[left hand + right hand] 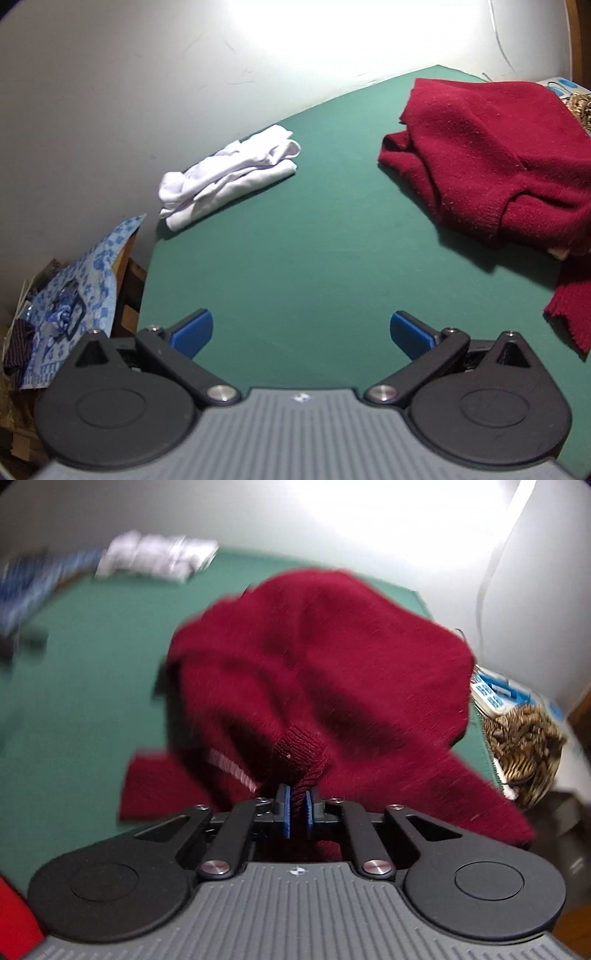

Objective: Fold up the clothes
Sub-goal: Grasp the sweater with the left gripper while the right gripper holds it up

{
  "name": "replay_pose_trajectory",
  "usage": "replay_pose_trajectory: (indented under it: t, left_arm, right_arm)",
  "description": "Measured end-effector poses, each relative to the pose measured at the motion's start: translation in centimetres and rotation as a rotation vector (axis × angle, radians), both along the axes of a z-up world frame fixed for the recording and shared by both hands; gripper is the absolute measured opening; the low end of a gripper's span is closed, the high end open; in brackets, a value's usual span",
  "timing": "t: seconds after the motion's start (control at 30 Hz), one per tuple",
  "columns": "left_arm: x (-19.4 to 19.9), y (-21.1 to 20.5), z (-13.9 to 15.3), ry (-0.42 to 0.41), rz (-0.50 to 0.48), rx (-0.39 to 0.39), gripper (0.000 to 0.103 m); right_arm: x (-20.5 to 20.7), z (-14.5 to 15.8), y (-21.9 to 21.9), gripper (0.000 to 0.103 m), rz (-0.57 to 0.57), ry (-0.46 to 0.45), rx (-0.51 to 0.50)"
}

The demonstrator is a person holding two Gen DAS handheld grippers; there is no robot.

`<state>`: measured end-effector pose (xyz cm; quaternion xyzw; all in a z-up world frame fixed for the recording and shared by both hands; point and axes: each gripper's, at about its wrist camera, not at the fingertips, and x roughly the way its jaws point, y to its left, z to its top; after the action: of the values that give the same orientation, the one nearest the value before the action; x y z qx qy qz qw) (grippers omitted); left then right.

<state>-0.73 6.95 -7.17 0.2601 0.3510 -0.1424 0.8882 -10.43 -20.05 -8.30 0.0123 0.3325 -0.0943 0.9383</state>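
Observation:
A dark red knitted sweater [491, 155] lies crumpled at the right of the green table [314, 240]. My left gripper [301, 330] hovers open over bare green cloth, well short of the sweater, nothing between its blue pads. In the right wrist view the same red sweater [314, 664] fills the middle, blurred by motion. My right gripper [298, 805] is shut on a ribbed edge of the sweater, which bunches up between the blue pads. A folded white garment [229, 177] rests at the table's far left edge, also seen as the blurred white garment [155, 555].
A blue-and-white patterned cloth [77, 295] lies on clutter beyond the table's left edge. A brown striped cloth [524, 742] and a blue-and-white box [495, 694] sit off the table's right side. A white wall stands behind the table.

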Motion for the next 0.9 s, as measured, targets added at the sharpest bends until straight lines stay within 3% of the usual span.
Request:
replay_pose_trajectory:
  t: [0.1, 0.13, 0.17, 0.2, 0.23, 0.27, 0.33, 0.4, 0.47, 0.57, 0.6, 0.7, 0.77, 0.8, 0.83, 0.9]
  left_arm:
    - [0.3, -1.0, -0.3, 0.004, 0.007, 0.010, 0.102]
    - [0.3, -1.5, -0.4, -0.005, 0.000, 0.019, 0.102]
    - [0.3, -2.2, -0.4, -0.019, -0.012, 0.027, 0.102]
    - [0.2, -2.9, -0.5, -0.032, -0.028, 0.034, 0.102]
    - [0.2, -3.6, -0.6, -0.045, -0.046, 0.040, 0.102]
    - [0.1, -4.4, -0.9, -0.060, -0.068, 0.052, 0.102]
    - [-0.1, -5.9, -1.7, -0.095, -0.119, 0.086, 0.102]
    - [-0.1, -7.6, -2.7, -0.134, -0.176, 0.129, 0.102]
    - [-0.1, -9.3, -3.9, -0.166, -0.260, 0.174, 0.102]
    - [0.3, -11.7, -5.1, -0.221, -0.359, 0.218, 0.102]
    - [0.5, -12.6, -5.5, -0.238, -0.387, 0.227, 0.102]
    - [2.1, -14.6, -5.9, -0.242, -0.418, 0.211, 0.101]
    - [3.2, -15.9, -6.8, -0.220, -0.422, 0.221, 0.090]
    - [3.7, -16.6, -7.4, -0.197, -0.412, 0.230, 0.073]
    - [4.4, -17.2, -7.5, -0.166, -0.389, 0.223, 0.048]
    - [5.8, -17.9, -7.5, -0.104, -0.326, 0.171, 0.027]
  right_arm:
    - [0.6, 4.1, -4.9, 0.008, -0.107, -0.172, 0.212]
    - [1.3, 4.2, -6.2, 0.009, -0.170, -0.184, 0.198]
    - [2.0, 4.2, -7.5, 0.017, -0.237, -0.187, 0.169]
    - [2.9, 3.6, -8.3, 0.027, -0.298, -0.143, 0.105]
    - [3.7, 2.9, -9.0, 0.043, -0.357, -0.091, 0.034]
    - [3.8, 2.3, -9.4, 0.045, -0.375, -0.064, 0.008]
    - [2.5, 1.3, -9.3, 0.046, -0.316, -0.076, 0.021]
    - [1.1, 0.3, -8.0, 0.054, -0.220, -0.053, -0.022]
    - [0.5, -1.1, -6.3, 0.068, -0.094, 0.019, -0.145]
    - [0.6, -3.2, -4.8, 0.067, -0.016, 0.094, -0.334]
    - [0.7, -3.6, -4.9, 0.067, -0.033, 0.094, -0.343]
    - [1.5, -3.4, -8.2, 0.069, -0.104, 0.081, -0.203]
    - [1.7, -3.4, -10.0, 0.069, -0.139, 0.075, -0.124]
    - [1.8, -3.4, -10.8, 0.069, -0.156, 0.073, -0.085]
    - [1.9, -3.3, -11.7, 0.069, -0.169, 0.060, -0.039]
    - [2.2, -3.2, -13.1, 0.069, -0.189, 0.030, 0.049]
